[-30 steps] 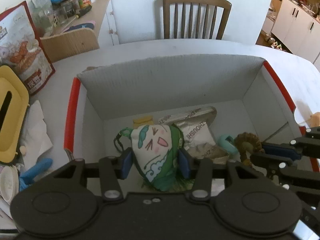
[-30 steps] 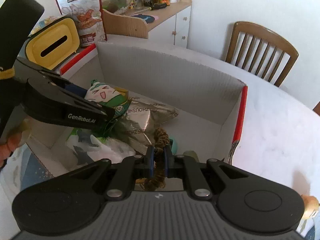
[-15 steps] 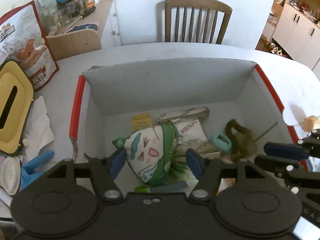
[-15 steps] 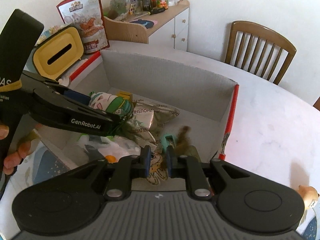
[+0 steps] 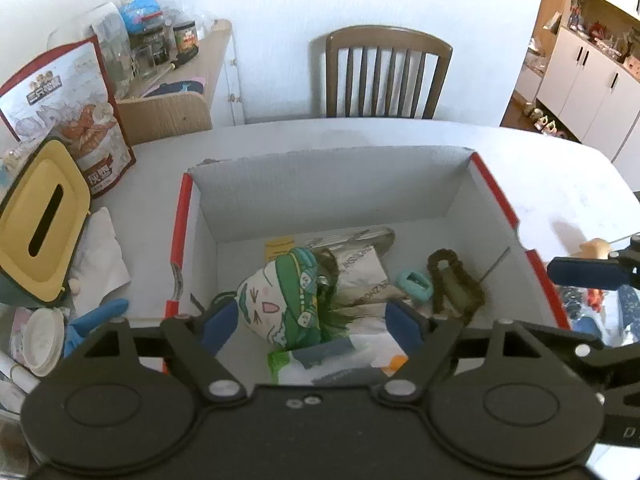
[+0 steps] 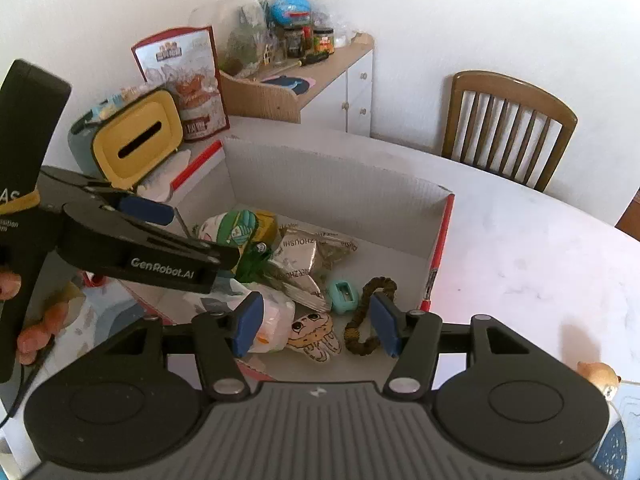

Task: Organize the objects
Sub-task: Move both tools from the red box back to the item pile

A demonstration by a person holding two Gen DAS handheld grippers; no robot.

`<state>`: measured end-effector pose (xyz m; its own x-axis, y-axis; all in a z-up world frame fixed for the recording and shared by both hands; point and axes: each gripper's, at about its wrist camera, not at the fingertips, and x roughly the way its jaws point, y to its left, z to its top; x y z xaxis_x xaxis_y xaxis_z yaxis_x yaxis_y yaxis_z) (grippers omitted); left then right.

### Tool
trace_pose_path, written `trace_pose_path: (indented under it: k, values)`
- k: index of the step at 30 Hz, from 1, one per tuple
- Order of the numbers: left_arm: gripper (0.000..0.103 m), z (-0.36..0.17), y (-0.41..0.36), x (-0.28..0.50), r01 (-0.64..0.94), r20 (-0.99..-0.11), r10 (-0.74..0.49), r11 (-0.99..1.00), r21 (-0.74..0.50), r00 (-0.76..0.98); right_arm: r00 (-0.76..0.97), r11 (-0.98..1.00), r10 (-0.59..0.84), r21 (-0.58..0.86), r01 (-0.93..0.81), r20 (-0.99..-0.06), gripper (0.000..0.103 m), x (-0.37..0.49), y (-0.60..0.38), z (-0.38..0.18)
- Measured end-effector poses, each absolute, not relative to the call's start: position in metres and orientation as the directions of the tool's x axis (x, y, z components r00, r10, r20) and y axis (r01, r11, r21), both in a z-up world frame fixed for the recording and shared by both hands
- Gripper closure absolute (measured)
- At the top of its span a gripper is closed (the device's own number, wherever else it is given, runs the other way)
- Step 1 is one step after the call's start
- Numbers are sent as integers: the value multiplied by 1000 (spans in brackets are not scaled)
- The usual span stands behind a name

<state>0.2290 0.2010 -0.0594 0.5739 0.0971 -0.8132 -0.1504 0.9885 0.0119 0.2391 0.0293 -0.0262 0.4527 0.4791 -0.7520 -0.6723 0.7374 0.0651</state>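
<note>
Both views bright, soft daylight; white wall [image 5: 280,40] and table [image 6: 520,248] near overexposed, slightly hazy. Strong fisheye bowing: chair [image 5: 386,76] and box [image 5: 332,184] edges curve, corners vignette to black. Soft shadow inside box at its left wall; near gripper bodies dark, mildly soft; no motion blur noted.

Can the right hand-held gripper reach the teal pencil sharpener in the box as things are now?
Probably yes. The right hand-held gripper is open above the box, and the teal pencil sharpener lies uncovered on the floor, though the brown braided loop lies close beside it.
</note>
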Motion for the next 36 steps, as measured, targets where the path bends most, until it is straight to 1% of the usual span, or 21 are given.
trace_pose_path:
  k: [3, 6, 8, 12, 15, 16, 27, 33, 34, 36]
  values:
    - [19, -51, 196, 221, -144, -802, 96, 990, 12, 589, 462, 742, 491, 77, -666, -739, 40, 233, 22, -20]
    - [15, -43, 191, 213, -132, -788, 95, 991, 18, 608, 466, 745, 509, 100, -660, -724, 35, 228, 15, -12]
    - [11, -38, 188, 209, -124, -780, 90, 992, 16, 619, 471, 745, 520, 109, -658, -713, 29, 224, 9, -8]
    - [8, -30, 181, 200, -110, -768, 79, 994, 11, 636, 478, 749, 537, 133, -649, -695, 25, 217, -4, 1]
    - [4, -22, 173, 193, -98, -755, 75, 995, 14, 651, 481, 747, 553, 149, -648, -680, 23, 212, -13, 8]
    - [2, -20, 170, 190, -96, -751, 75, 995, 16, 656, 484, 746, 556, 150, -648, -676, 21, 210, -16, 10]
    - [0, -2, 131, 175, -80, -718, 52, 997, -5, 694, 492, 739, 602, 204, -643, -629, 17, 190, -68, 28]
    - [0, -2, 94, 174, -77, -704, 49, 997, -8, 708, 512, 747, 607, 216, -629, -607, 12, 179, -111, 29]
    - [0, -2, 87, 174, -70, -699, 47, 998, -4, 713, 519, 752, 602, 213, -624, -607, 8, 178, -122, 28]
    - [0, -5, 71, 174, -55, -694, 36, 998, -5, 719, 534, 764, 591, 209, -610, -604, 5, 177, -141, 27]
